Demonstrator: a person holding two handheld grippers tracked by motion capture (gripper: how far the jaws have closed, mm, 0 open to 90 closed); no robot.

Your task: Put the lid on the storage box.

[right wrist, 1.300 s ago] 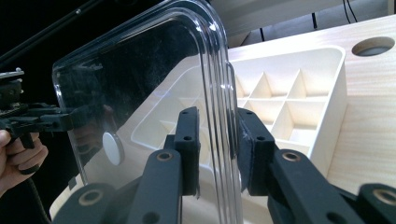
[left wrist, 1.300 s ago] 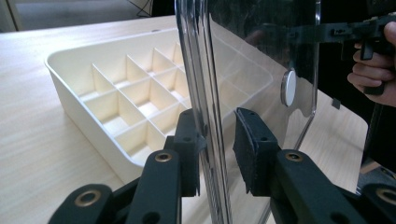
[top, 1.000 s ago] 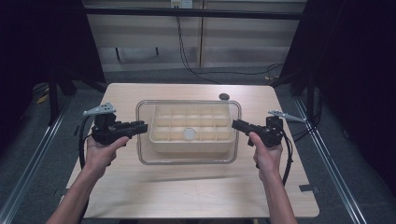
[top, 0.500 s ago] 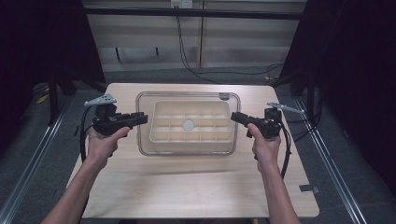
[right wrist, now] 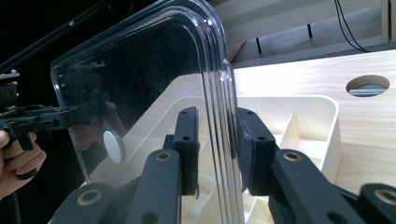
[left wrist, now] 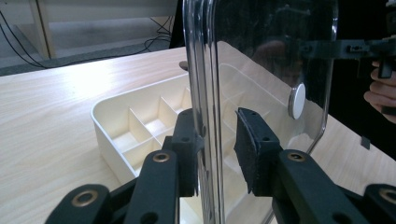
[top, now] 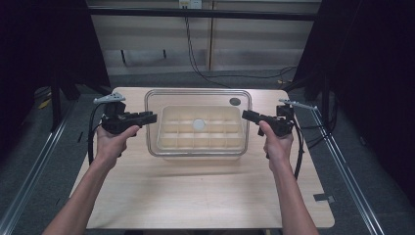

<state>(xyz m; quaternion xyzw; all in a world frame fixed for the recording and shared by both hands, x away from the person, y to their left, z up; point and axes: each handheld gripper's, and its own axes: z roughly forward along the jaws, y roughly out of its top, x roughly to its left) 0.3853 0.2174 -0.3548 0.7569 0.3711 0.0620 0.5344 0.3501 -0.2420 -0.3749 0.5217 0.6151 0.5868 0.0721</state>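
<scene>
A clear plastic lid [top: 195,98] with a white round knob [top: 198,124] hangs over a cream compartment tray [top: 169,142] on the wooden table [top: 195,196]. My left gripper [top: 149,117] is shut on the lid's left rim and my right gripper [top: 247,115] on its right rim. In the left gripper view the black pads [left wrist: 254,144] of that gripper [left wrist: 217,140] straddle the lid [left wrist: 271,56] edge-on, with the tray [left wrist: 116,126] below. The right gripper view has its gripper [right wrist: 217,135] clamping the lid [right wrist: 140,70] above the tray [right wrist: 299,112].
A round hole [top: 235,101] in the tabletop lies at the far right, seen through the lid. Dark frame posts and cables stand off both table sides. Bare wood stretches in front of the tray.
Both hands have carried the lid up and toward the far side of the table. The tray has stayed on the table.
</scene>
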